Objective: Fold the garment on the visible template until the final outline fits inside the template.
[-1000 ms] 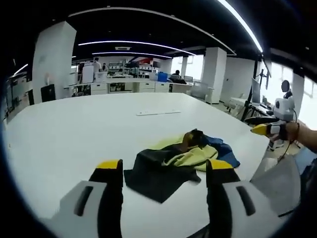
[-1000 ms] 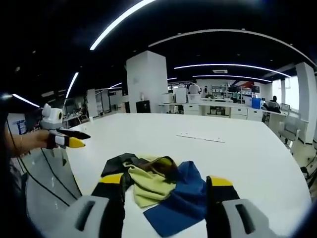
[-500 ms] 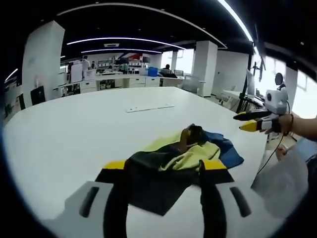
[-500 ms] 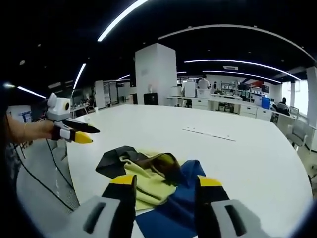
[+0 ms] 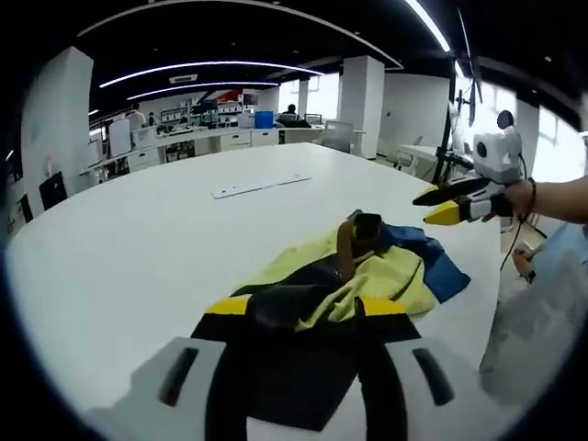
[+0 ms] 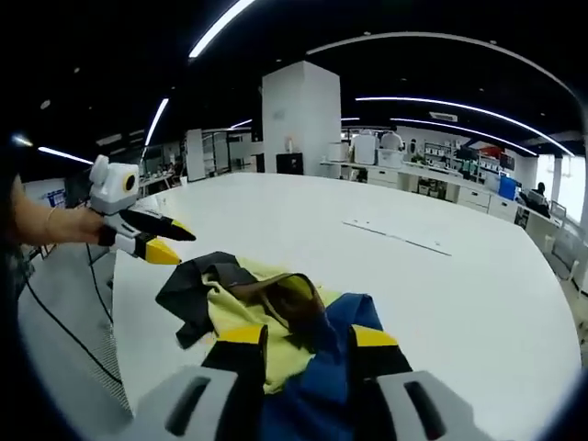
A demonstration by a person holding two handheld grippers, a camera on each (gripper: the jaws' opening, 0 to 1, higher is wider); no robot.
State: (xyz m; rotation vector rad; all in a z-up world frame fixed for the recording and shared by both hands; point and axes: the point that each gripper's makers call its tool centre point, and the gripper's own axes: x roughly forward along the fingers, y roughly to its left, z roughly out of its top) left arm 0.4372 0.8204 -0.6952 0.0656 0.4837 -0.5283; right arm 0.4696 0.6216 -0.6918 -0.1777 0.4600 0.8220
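Note:
A crumpled garment [image 5: 372,276] in black, yellow, blue and brown lies on the white table [image 5: 129,239]; it appears as the garment [image 6: 241,308] in the right gripper view too. My left gripper [image 5: 307,306] is open, and its yellow-tipped jaws frame the black end of the cloth. Seen from the right gripper view, the left gripper [image 6: 162,242] hovers in the air just left of that black end. My right gripper [image 6: 307,336] is open over the blue and yellow end. From the other side, the right gripper [image 5: 443,206] hangs above the blue corner without touching it.
A thin pale strip [image 5: 262,186] lies flat further out on the table, also seen as the strip [image 6: 397,237]. The table's rounded edge runs close beside the garment. A person's hand [image 5: 551,197] holds the right gripper. Desks and pillars stand far behind.
Both grippers have come nearer to the garment, and the jaws of each stand closer together than a second ago. The garment itself lies as before.

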